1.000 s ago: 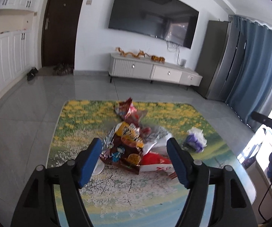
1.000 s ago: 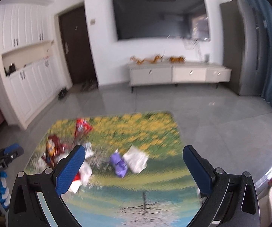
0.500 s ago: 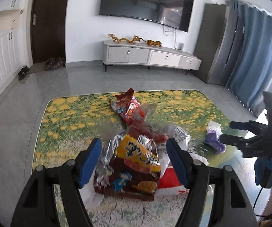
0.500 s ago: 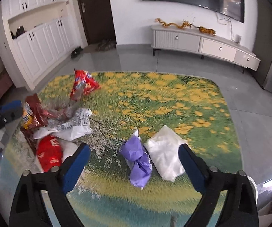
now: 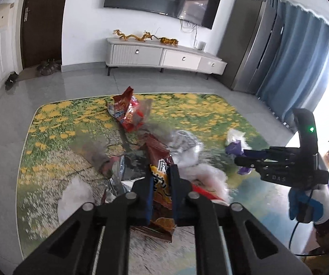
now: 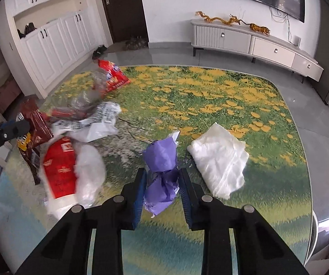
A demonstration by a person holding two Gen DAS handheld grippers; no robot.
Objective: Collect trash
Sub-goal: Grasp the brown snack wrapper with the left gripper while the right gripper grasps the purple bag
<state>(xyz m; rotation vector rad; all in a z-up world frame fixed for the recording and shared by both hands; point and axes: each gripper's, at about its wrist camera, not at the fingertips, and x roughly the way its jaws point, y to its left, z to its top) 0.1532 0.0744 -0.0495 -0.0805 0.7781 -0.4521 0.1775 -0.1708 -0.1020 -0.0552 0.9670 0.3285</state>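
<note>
Litter mostly remains on the mat (image 6: 210, 87); left gripper (image 5: 161, 178) fingers just closed, pinching brown snack bag (image 5: 162, 174), right gripper (image 6: 162, 183) fingers just closed, pinching purple wrapper (image 6: 162, 160).

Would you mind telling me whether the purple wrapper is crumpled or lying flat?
Crumpled. The purple wrapper is bunched into a creased wad with a pinched waist, and the right tool has just been closing on it.

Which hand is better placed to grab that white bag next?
Right. The white bag lies just beside the right gripper, which grips purple paper; the left gripper holds a snack bag.
</note>
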